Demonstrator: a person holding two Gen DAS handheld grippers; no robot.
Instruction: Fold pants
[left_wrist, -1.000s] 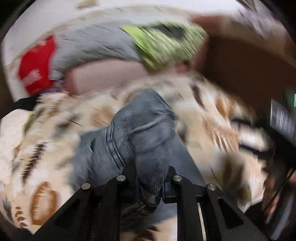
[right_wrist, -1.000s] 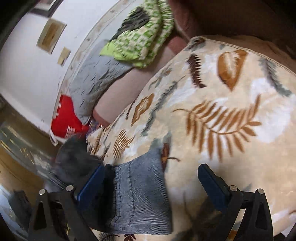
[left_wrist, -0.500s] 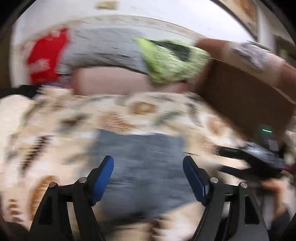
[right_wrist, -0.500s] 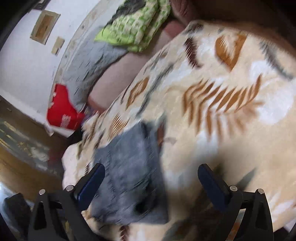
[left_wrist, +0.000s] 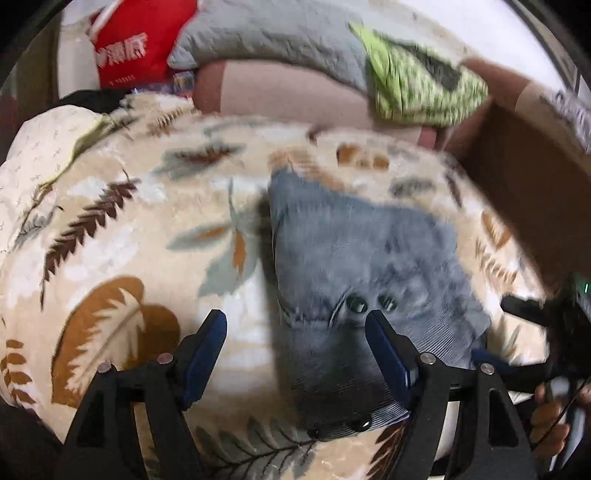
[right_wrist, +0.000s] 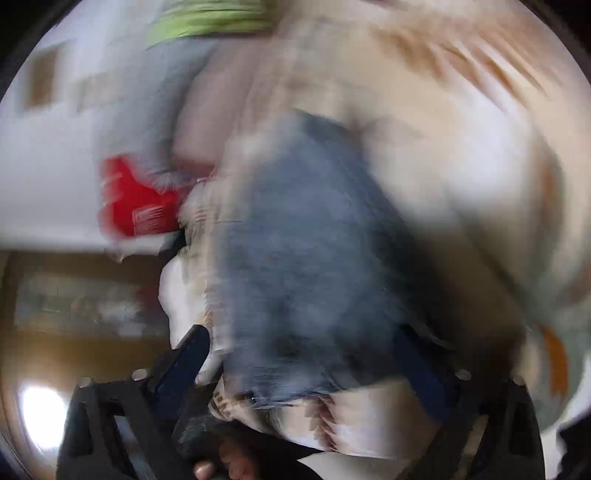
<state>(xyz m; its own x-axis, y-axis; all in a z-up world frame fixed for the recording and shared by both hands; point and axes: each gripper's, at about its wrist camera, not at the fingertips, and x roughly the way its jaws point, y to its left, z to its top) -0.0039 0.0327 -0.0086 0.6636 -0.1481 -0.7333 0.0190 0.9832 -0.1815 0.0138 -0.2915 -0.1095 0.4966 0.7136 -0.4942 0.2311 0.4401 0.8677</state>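
Observation:
The grey-blue pants (left_wrist: 362, 266) lie folded into a compact rectangle on the leaf-print blanket (left_wrist: 122, 229), waistband buttons toward me. My left gripper (left_wrist: 295, 343) is open and empty, with its jaws straddling the near left edge of the pants. In the right wrist view, which is heavily blurred, the pants (right_wrist: 306, 251) fill the middle. My right gripper (right_wrist: 306, 362) is open and empty just in front of their near edge. The right gripper also shows in the left wrist view (left_wrist: 524, 350), at the pants' right side.
A pink sofa back (left_wrist: 288, 96) carries a grey pillow (left_wrist: 273, 33), a green patterned cloth (left_wrist: 417, 85) and a red bag (left_wrist: 136, 48). A brown armrest (left_wrist: 528, 192) rises at the right. The floor (right_wrist: 74, 295) lies beyond the blanket's left edge.
My left gripper let go of the pants and opened. The pants now lie flat and folded. Both grippers have swung back toward the near edge; the right view has turned sharply.

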